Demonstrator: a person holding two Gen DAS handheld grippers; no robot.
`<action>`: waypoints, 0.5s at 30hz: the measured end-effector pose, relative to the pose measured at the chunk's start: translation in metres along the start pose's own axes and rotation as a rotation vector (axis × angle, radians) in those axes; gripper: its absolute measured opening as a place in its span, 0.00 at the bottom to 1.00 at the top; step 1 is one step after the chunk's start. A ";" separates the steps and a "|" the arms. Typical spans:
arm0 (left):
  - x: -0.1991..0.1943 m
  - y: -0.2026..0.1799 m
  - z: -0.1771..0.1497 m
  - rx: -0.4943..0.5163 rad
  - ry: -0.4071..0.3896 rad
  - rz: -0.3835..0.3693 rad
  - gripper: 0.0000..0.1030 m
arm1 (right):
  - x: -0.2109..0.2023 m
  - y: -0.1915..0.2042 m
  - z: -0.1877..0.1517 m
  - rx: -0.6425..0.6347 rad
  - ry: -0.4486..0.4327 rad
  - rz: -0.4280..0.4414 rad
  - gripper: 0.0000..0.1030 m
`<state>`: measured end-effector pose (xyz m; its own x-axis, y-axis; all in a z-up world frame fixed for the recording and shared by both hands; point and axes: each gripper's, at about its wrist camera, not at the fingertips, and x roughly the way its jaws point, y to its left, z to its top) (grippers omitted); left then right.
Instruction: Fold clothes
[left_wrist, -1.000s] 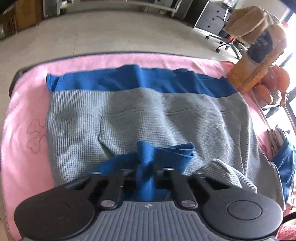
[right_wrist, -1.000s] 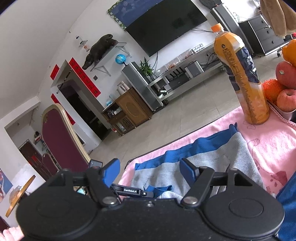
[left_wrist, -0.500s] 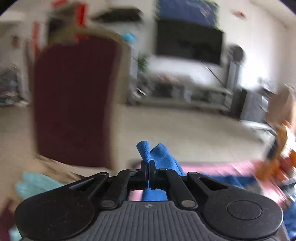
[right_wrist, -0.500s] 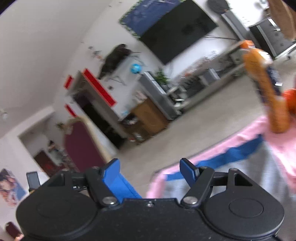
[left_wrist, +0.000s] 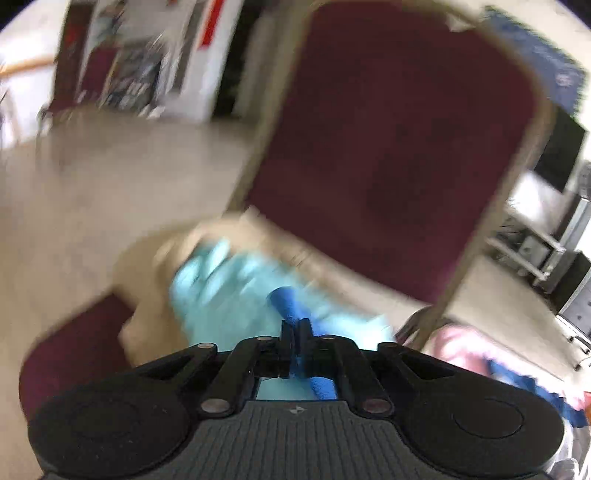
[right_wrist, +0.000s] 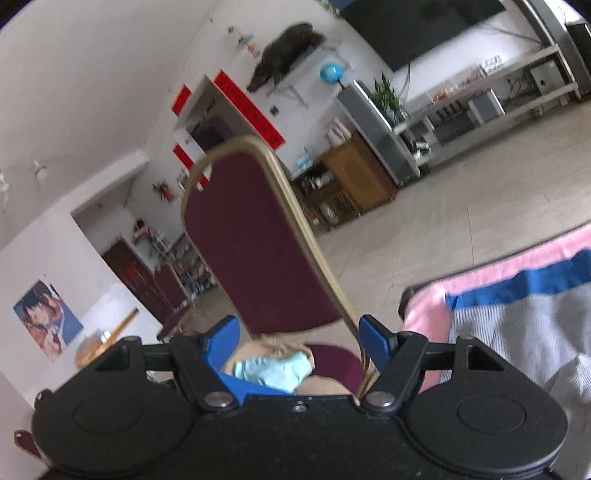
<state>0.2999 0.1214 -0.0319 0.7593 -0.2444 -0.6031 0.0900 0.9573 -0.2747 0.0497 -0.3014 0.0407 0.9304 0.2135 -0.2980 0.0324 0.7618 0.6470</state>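
My left gripper (left_wrist: 295, 326) is shut, and a strip of blue fabric (left_wrist: 288, 304) sticks out between its fingers. It points at a maroon chair (left_wrist: 388, 147) with light blue (left_wrist: 221, 295) and tan clothes on its seat. This view is blurred. My right gripper (right_wrist: 299, 332) is open and empty, facing the same chair (right_wrist: 258, 251). The grey and blue garment (right_wrist: 524, 314) lies flat on the pink cloth (right_wrist: 491, 273) at the right.
The chair has a gold metal frame (right_wrist: 325, 258) close in front of my right gripper. Light blue clothes (right_wrist: 273, 369) lie on its seat. Beyond it are a tiled floor, a wooden cabinet (right_wrist: 354, 181) and a TV bench.
Both grippers have swung left, away from the table and toward the chair. My left gripper stayed shut on the blue fabric and lifted it off the garment.
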 end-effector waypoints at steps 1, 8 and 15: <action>-0.001 0.010 -0.004 -0.028 0.012 -0.006 0.06 | 0.002 -0.002 -0.003 0.009 0.017 -0.006 0.68; -0.042 0.021 0.010 -0.079 0.065 -0.075 0.42 | -0.026 -0.004 -0.008 0.036 0.054 0.011 0.69; -0.009 0.005 0.025 -0.121 0.200 0.022 0.64 | -0.041 -0.005 -0.008 0.074 0.007 0.053 0.69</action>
<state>0.3095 0.1325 -0.0090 0.6166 -0.2612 -0.7426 -0.0118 0.9402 -0.3405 0.0087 -0.3090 0.0446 0.9289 0.2571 -0.2667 0.0099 0.7024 0.7117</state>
